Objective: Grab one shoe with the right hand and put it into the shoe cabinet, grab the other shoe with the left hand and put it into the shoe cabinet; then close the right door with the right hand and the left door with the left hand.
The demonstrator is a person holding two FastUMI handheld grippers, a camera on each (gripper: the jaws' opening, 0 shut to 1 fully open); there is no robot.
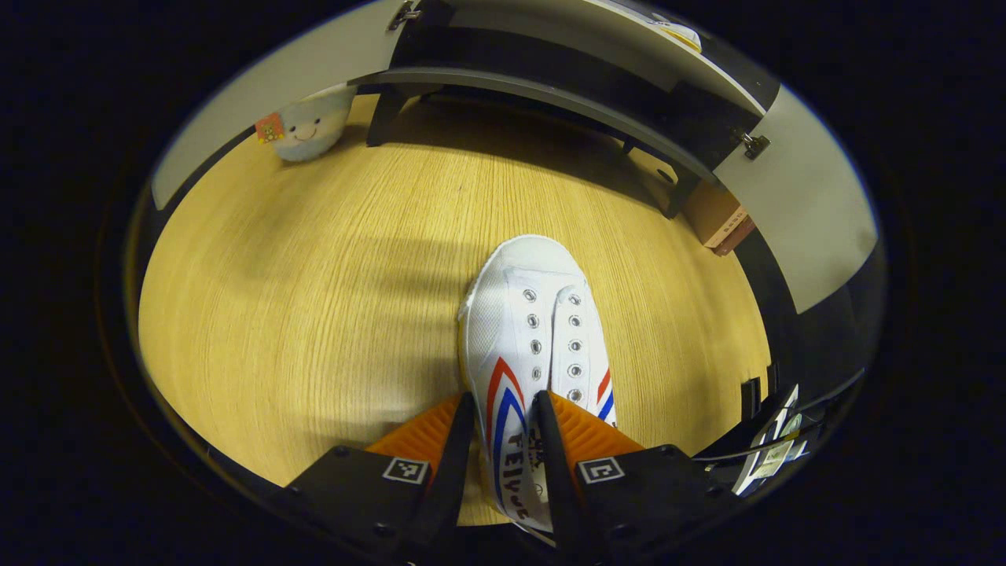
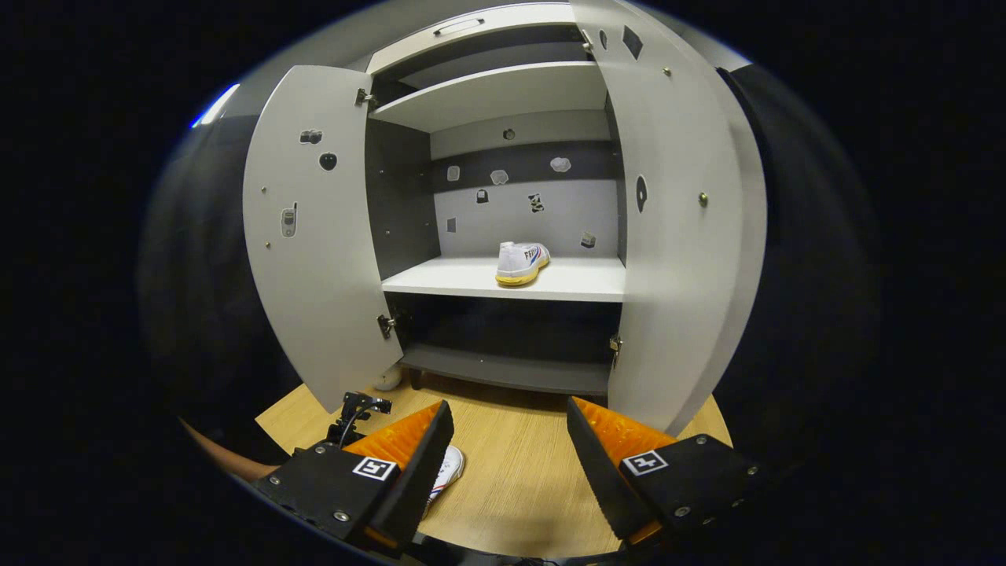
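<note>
In the right gripper view we face the shoe cabinet [image 2: 503, 204], both doors swung wide. One white shoe [image 2: 522, 262] already rests on the cabinet's middle shelf [image 2: 440, 279], toward its right half. Our right gripper [image 2: 509, 448] hovers in front of the cabinet, jaws open and empty.

In the left gripper view our left gripper [image 1: 503, 440] has its jaws closed on the heel end of the second white shoe [image 1: 534, 330], which lies on the wooden floor [image 1: 314, 299] in front of the cabinet, toe pointing toward it. We judge the left-hand grab is under way. Next we should lift this shoe and carry it onto the shelf, left of its mate, before shutting the doors.
</note>
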